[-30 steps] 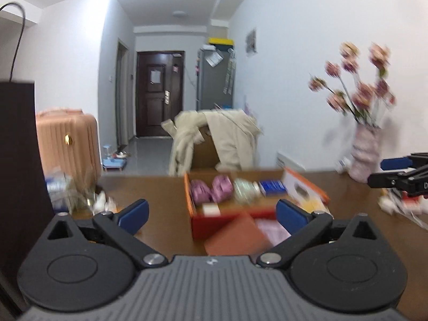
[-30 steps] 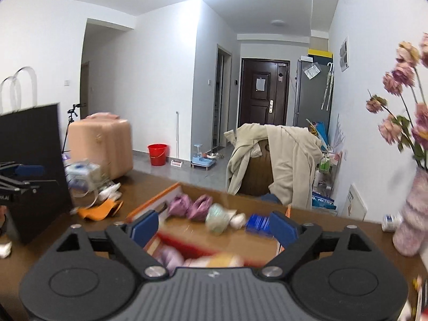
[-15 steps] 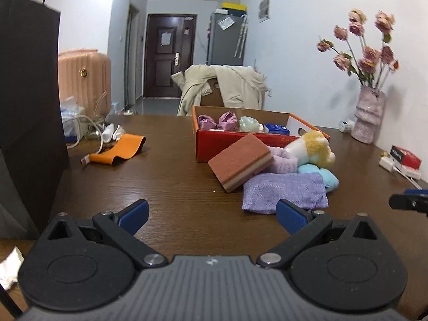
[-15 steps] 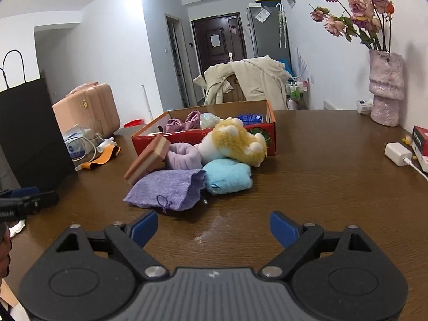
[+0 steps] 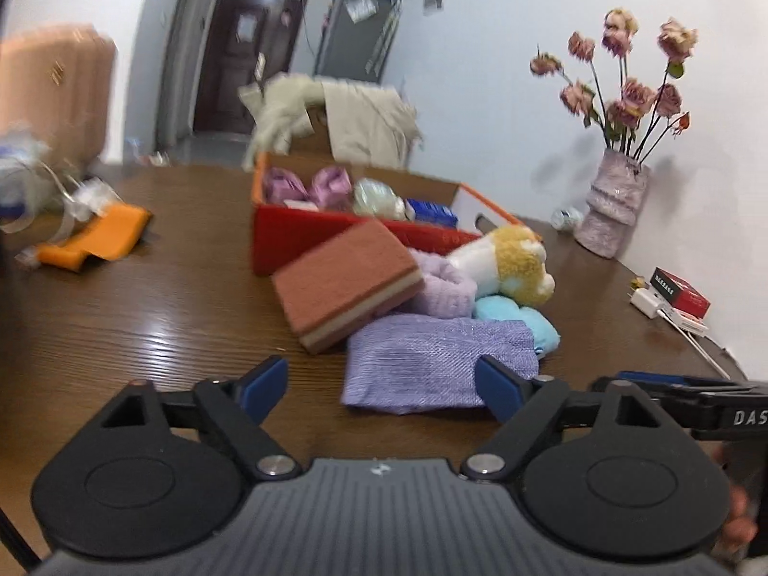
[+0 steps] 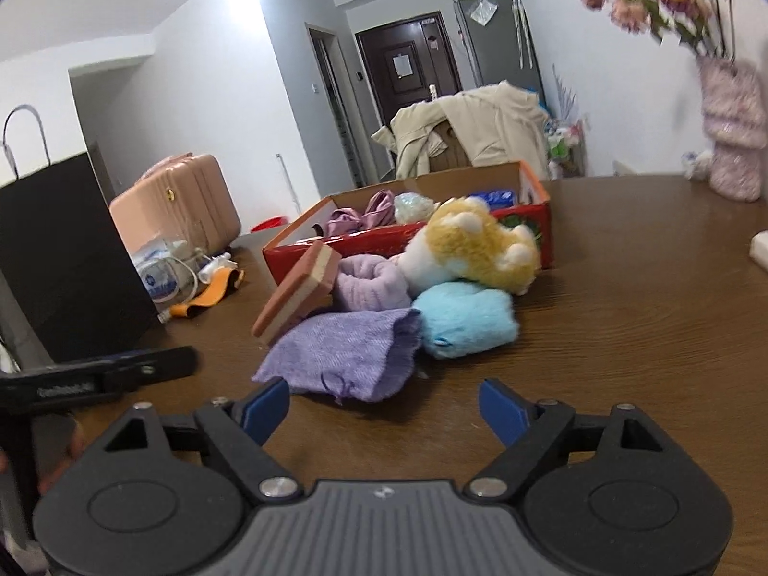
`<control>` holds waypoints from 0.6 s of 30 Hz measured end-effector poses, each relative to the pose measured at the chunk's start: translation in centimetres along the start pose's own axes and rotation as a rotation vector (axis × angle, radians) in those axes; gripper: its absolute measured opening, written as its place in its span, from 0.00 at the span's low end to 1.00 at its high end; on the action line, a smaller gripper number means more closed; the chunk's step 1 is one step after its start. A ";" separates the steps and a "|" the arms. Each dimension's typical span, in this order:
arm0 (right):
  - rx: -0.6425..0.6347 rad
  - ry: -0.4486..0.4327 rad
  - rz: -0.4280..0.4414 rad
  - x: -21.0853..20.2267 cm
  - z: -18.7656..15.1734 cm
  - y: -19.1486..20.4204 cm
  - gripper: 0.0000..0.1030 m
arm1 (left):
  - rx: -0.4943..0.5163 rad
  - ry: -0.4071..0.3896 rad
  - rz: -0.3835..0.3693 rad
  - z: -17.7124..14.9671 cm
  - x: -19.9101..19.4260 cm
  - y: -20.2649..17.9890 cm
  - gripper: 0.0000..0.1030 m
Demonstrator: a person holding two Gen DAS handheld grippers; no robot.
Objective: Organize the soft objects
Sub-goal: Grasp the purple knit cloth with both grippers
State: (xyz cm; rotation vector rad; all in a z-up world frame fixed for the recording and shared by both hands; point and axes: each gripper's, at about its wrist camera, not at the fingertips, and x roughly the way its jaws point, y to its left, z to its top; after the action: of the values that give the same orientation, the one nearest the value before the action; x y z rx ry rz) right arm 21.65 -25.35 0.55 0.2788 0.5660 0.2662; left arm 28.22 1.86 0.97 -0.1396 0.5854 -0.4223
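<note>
A pile of soft things lies on the wooden table before an open red box (image 5: pixel 307 235) (image 6: pixel 408 240): a brown sponge (image 5: pixel 345 283) (image 6: pixel 295 297), a purple cloth (image 5: pixel 432 365) (image 6: pixel 350 355), a lilac roll (image 5: pixel 441 288) (image 6: pixel 367 283), a light blue plush (image 5: pixel 521 324) (image 6: pixel 463 319) and a yellow-white plush toy (image 5: pixel 513 264) (image 6: pixel 473 242). My left gripper (image 5: pixel 381 389) is open, just short of the purple cloth. My right gripper (image 6: pixel 384 408) is open, near the cloth's front edge. Both are empty.
The box holds purple fabric pieces (image 5: pixel 307 185) and a blue pack (image 5: pixel 429 211). An orange band (image 5: pixel 96 240) and cables lie at the left. A black bag (image 6: pixel 57 249) stands left. A vase of flowers (image 5: pixel 614 201) and a red pack (image 5: pixel 679 290) are at the right.
Both grippers have dropped from looking across the room and moved in close to the pile; the purple cloth now lies right before the fingertips. Jaws stay open.
</note>
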 end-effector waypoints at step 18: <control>0.322 0.077 0.149 11.0 0.5 -4.4 0.11 | -0.167 0.125 -0.201 -0.3 6.9 2.8 0.13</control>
State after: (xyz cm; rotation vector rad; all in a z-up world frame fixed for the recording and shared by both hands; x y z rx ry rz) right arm 31.59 -26.00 -5.87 0.6260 0.6651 0.3308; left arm 34.18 1.48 -3.40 -0.3353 0.7330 -0.5802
